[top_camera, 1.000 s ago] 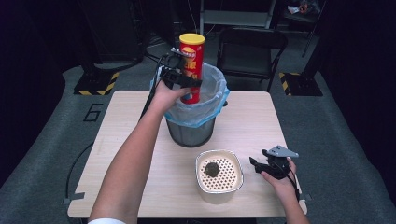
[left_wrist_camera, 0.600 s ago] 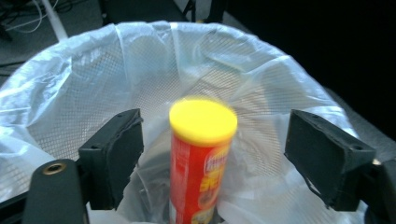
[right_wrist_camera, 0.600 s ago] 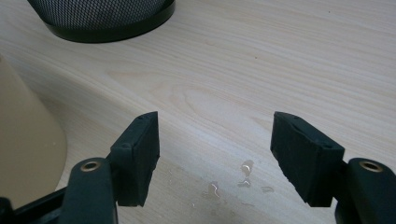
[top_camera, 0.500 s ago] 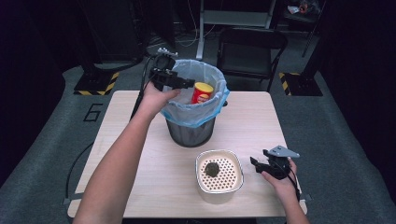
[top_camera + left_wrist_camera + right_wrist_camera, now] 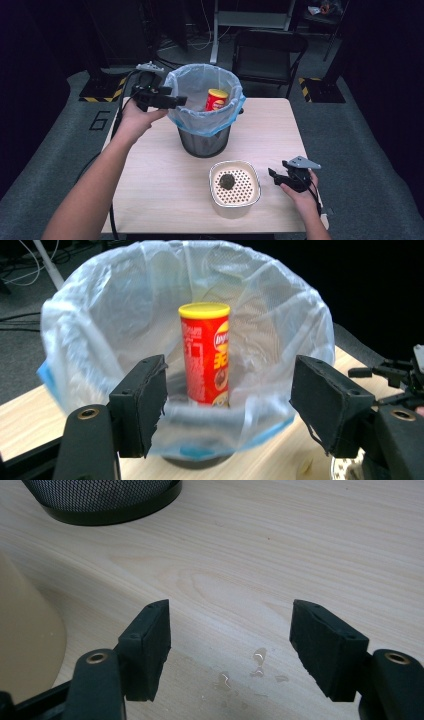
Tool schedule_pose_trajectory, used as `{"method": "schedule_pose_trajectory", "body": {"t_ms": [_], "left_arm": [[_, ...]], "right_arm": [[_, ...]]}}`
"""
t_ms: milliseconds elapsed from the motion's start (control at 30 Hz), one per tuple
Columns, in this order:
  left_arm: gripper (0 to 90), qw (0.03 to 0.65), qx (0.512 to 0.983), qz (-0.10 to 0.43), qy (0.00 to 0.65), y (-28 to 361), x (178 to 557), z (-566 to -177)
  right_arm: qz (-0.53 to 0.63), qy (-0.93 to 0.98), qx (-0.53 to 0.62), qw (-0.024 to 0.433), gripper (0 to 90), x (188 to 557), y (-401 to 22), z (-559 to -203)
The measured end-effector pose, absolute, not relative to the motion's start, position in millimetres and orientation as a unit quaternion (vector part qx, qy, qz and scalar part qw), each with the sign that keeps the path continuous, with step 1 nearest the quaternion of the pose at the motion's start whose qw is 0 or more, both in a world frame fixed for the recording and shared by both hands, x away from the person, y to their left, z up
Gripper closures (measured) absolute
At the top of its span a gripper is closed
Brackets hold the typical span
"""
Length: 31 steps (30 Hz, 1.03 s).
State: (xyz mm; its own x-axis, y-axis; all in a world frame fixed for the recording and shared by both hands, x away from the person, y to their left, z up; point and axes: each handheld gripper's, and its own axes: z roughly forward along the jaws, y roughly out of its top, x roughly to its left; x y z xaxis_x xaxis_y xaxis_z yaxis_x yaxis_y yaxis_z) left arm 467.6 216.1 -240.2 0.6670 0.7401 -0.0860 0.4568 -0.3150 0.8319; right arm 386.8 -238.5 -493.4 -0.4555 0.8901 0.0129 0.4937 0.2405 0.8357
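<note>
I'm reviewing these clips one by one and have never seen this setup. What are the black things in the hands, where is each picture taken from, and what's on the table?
No robot here: a person holds a two-jaw grasping tool in each hand. The high view looks down from above the person's side; the two gripper views come from cameras riding on each tool, looking along its black jaws. On the wooden table stand a mesh bin lined with a bag and a cream perforated container with a dark lump in it. A red chip can stands upright inside the bin. The left tool is beside the bin rim, holding nothing; its jaws have just been closing. The right tool rests open near the container, holding nothing.
</note>
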Motion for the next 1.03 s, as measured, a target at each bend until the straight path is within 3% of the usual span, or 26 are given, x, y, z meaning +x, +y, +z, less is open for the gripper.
{"method": "schedule_pose_trajectory", "body": {"t_ms": [533,900,1033], "left_arm": [[34.5,0.441,0.788,0.152,0.402,278,430,-305],[35.6,0.429,0.787,0.156,0.415,300,408,-377],[32.1,0.430,0.777,0.156,0.432,312,400,-406]], "right_arm": [[0.404,0.749,0.467,0.242,32.4,387,-239,-496],[0.396,0.754,0.466,0.240,32.3,388,-238,-499],[0.390,0.758,0.465,0.240,28.8,389,-240,-502]]}}
